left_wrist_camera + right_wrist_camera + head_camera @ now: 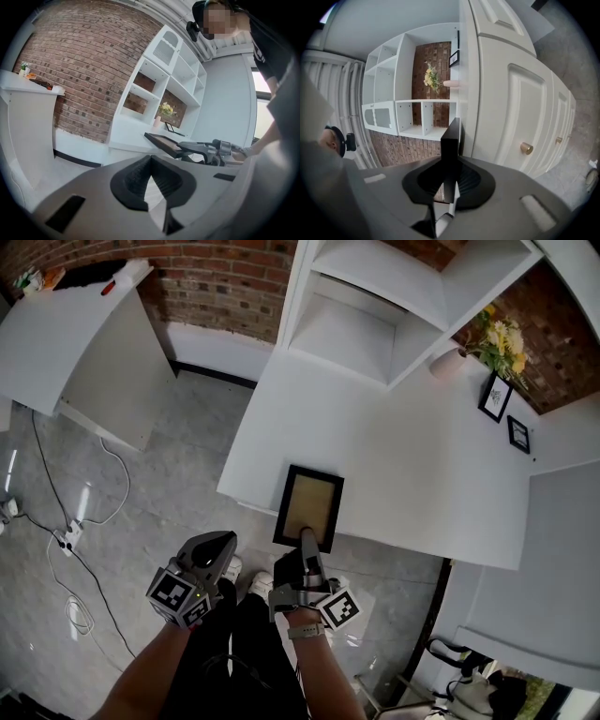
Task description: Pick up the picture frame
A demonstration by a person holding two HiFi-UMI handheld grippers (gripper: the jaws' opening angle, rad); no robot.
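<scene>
A black picture frame (308, 507) with a tan panel is set against the white tabletop (403, 474). Red-brown brick wall (216, 277) is seen at 12 o'clock, grey marbled floor (178, 465) at 9.

Home: brick wall (225, 282), white shelving (375, 306), flowers (502, 338)

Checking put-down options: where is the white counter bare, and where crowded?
Bare: the counter between the picture frame and the shelf unit, and right of the frame. Crowded: far corner with flower vase and two small frames.
</scene>
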